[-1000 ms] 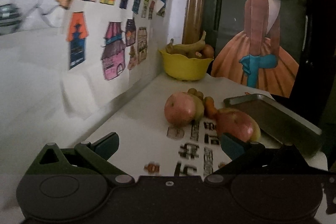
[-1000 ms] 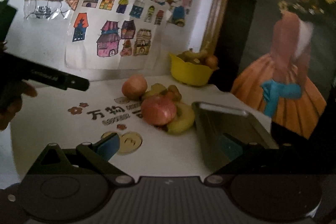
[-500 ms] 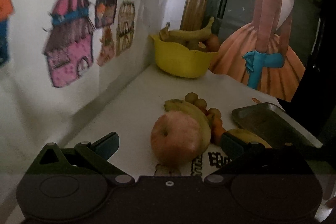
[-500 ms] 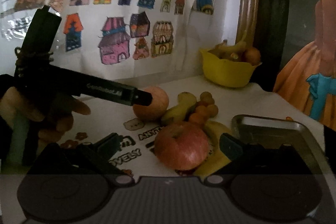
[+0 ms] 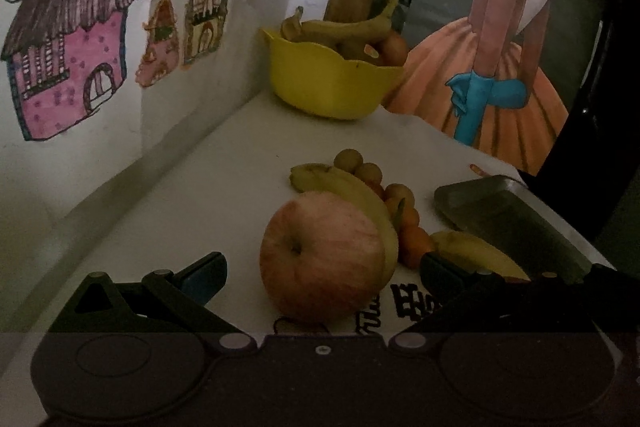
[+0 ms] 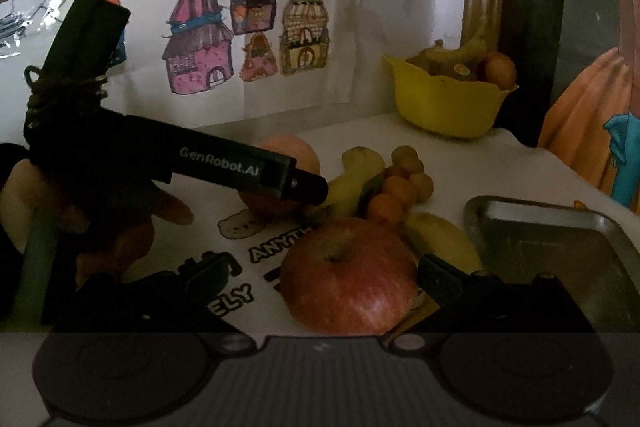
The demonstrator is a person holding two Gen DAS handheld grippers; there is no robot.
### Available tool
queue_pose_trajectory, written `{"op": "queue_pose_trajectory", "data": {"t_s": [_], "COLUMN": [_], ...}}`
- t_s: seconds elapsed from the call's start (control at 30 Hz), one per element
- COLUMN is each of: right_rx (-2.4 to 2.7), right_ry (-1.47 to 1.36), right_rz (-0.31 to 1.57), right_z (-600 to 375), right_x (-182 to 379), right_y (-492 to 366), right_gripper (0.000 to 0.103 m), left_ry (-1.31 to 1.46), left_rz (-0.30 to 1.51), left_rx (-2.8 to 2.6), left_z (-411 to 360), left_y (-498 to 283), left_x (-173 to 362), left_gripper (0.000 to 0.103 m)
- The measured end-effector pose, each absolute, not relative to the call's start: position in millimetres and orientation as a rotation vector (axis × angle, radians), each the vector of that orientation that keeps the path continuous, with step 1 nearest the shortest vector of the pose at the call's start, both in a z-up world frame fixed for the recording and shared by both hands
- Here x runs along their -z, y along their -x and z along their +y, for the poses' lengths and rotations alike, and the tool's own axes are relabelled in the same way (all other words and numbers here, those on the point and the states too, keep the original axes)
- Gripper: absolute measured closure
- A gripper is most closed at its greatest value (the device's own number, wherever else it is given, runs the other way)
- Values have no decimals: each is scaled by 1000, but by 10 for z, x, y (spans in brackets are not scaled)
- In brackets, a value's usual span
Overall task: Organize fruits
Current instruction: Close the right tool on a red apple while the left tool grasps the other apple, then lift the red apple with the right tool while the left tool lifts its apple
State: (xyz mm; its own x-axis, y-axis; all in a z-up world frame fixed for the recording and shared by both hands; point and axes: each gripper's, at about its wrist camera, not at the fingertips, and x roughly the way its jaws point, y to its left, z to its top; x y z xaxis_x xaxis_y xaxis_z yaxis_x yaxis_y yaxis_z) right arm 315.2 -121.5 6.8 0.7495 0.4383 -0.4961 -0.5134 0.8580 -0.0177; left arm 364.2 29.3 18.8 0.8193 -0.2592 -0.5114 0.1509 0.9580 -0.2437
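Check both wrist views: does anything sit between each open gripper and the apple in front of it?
Nothing visible does. The left gripper is open around the paler apple. The right gripper is open around the redder apple. The bananas lie behind them.

- The black left gripper (image 6: pixel 308 189) has "GenRobot.AI" on its side in pale letters
- The white table cover (image 6: pixel 256 251) shows black letters "ANYTH" and "ELY", both partly hidden by an apple (image 6: pixel 348 277)
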Motion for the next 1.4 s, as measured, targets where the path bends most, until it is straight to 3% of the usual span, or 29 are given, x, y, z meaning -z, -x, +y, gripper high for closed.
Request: {"op": "queue_pose_trajectory", "data": {"t_s": [0.3, 0.73, 0.9, 1.4], "right_rx": [-514, -427, -397, -459], "right_ry": [154, 234, 226, 90], "right_rz": [544, 541, 536, 519], "right_z": [-1187, -1077, -1098, -1267], "right_x": [-24, 1, 1, -36], "right_y": [-3209, -3183, -3185, -3181], "right_gripper": [2, 15, 26, 26], "left_ry": [255, 295, 299, 412], "left_rz": [594, 583, 579, 581], "left_rx": [232, 249, 249, 295], "left_z": [361, 413, 413, 490], "left_y": [-3718, -3657, -3652, -3606], "left_x": [-137, -140, -140, -122], "left_gripper": [6, 36, 36, 37]}}
